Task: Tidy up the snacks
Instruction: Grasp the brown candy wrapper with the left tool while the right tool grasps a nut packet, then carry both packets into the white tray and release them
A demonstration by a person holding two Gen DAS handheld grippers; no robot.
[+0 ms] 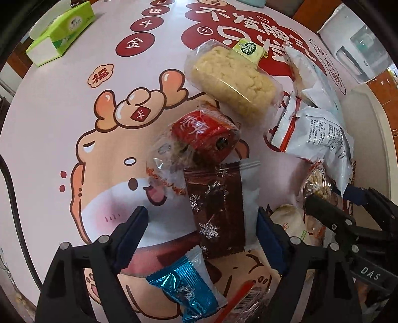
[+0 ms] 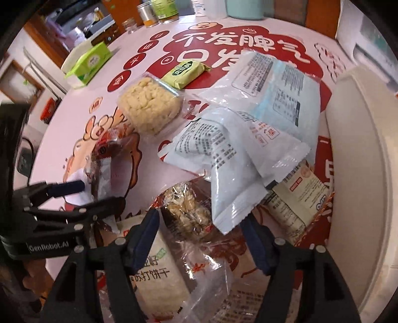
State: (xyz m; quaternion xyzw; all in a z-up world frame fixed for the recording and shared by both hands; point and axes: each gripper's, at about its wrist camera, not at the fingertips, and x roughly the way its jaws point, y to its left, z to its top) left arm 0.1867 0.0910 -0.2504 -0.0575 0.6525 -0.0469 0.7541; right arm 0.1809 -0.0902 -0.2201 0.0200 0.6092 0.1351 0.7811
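Note:
My left gripper (image 1: 201, 218) is open, its jaws on either side of a brown snowflake-print snack packet (image 1: 214, 211) lying on the table. A blue foil candy (image 1: 186, 285) lies just below it, a red-wrapped snack (image 1: 206, 134) and a clear-wrapped rice cracker (image 1: 231, 79) lie beyond. My right gripper (image 2: 201, 223) is open over a clear-wrapped oat bar (image 2: 186, 211), with a soda cracker pack (image 2: 159, 273) under its left finger and white snack bags (image 2: 236, 154) just ahead. The right gripper also shows in the left wrist view (image 1: 348, 206), the left gripper in the right wrist view (image 2: 82, 193).
A cream tray (image 2: 360, 174) stands at the right. A green tissue pack (image 1: 59, 32) lies at the far left, a small green snack (image 2: 186, 70) beyond the rice cracker (image 2: 149, 104). Jars and cans (image 2: 154, 12) line the far table edge. A white appliance (image 1: 355, 44) stands at the back right.

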